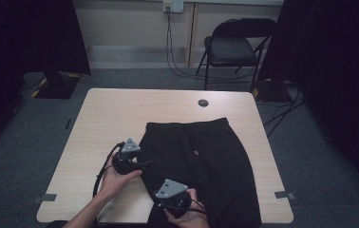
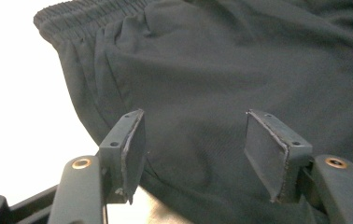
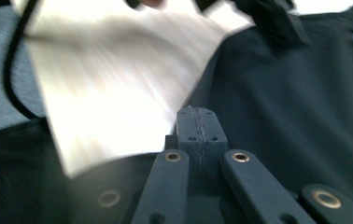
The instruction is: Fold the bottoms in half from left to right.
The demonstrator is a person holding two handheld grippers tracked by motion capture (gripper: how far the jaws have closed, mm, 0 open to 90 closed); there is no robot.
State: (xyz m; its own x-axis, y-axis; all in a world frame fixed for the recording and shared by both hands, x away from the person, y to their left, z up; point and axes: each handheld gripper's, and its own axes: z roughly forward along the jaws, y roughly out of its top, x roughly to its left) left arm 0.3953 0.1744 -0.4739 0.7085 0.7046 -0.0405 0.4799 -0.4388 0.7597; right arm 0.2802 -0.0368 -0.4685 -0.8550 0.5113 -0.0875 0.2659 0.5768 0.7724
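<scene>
Shorts point(image 1: 206, 166) of black cloth lie flat on the desk point(image 1: 116, 114), long axis running from the near edge to the elastic waistband at the far end; no label is readable. The right gripper point(image 1: 174, 199), jaws pressed together on nothing, and the left gripper point(image 1: 142, 164), jaws wide, sit at the shorts' near-left side. Beyond the desk stands a folding chair point(image 1: 234, 47).

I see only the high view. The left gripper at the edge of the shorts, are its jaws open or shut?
Observer: Open. The left gripper holds its jaws apart over the black shorts, and the pads press no cloth.
Operator: And the right gripper?
Observer: Its jaws are shut together. I see no cloth between them, but the right gripper view is blurred.
</scene>
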